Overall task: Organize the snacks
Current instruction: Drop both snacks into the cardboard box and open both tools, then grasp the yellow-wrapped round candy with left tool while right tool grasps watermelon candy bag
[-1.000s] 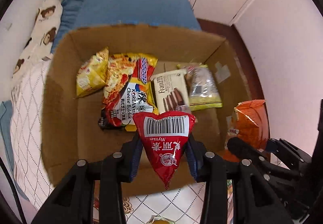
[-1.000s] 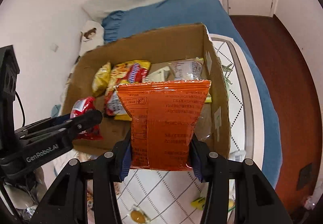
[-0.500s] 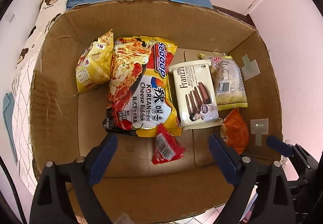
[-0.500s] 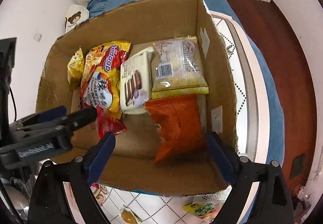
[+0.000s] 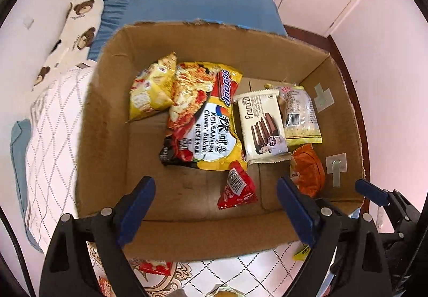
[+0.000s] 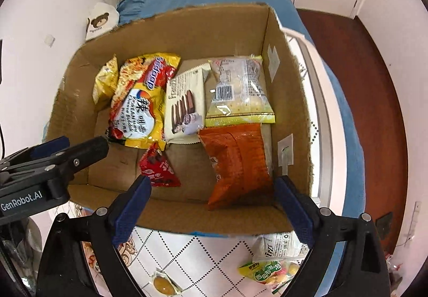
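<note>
Cardboard box [image 5: 112, 152] is already loaded: small yellow packet [image 5: 149, 91], Korean cheese buldak noodle bag [image 5: 206, 120], Franzzz wafer pack [image 5: 263, 128] and clear-topped yellow pastry pack [image 5: 299, 115] in a row at the back, red triangular packet [image 5: 236, 187] and orange snack bag [image 6: 238, 163] loose in front. Left gripper [image 5: 216, 214] and right gripper [image 6: 214, 208] are both spread wide over the near wall, nothing between the blue pads; right jaws have just been opening further. Risks, as judged: orange bag is propped against the near wall and could slump onto the red packet, spoiling the row. Near wall could be clipped by a pad on withdrawal, shifting the box on the quilt. Remaining candy bag [image 6: 270, 270] and round yellow sweet [image 6: 161, 285] lie outside, close to the box base, so a low reach may catch cardboard. Grippers sit near each other; collision is possible if both are swung together.
</note>
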The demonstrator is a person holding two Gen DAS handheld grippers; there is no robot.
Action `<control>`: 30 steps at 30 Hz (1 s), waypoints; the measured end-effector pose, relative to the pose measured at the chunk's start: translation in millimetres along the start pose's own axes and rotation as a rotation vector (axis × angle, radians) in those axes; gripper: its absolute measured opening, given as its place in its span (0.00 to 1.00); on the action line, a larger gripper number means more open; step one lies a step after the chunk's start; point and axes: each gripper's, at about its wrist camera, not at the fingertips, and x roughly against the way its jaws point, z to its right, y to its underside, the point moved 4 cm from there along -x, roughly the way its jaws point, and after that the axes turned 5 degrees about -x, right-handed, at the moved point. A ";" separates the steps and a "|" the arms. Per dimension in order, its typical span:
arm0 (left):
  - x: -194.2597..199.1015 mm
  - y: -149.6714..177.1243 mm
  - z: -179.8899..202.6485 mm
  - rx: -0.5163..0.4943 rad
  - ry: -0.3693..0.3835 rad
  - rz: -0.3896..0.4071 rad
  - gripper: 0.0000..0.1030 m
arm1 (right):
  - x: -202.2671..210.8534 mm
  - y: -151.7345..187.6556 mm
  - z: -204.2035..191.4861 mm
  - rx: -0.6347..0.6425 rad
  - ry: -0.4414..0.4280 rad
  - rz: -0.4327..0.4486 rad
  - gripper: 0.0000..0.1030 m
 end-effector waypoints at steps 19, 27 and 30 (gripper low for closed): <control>97.1 57.1 5.5 -0.037 -0.075 0.288 0.90 | 96.8 47.2 -3.8 0.022 -0.001 0.265 0.93; 131.3 78.3 13.7 -0.059 -0.079 0.374 0.90 | 136.7 67.6 -10.5 0.019 -0.043 0.340 0.93; 133.2 87.8 15.2 -0.051 -0.053 0.368 0.90 | 147.4 74.9 -10.3 0.015 -0.061 0.358 0.93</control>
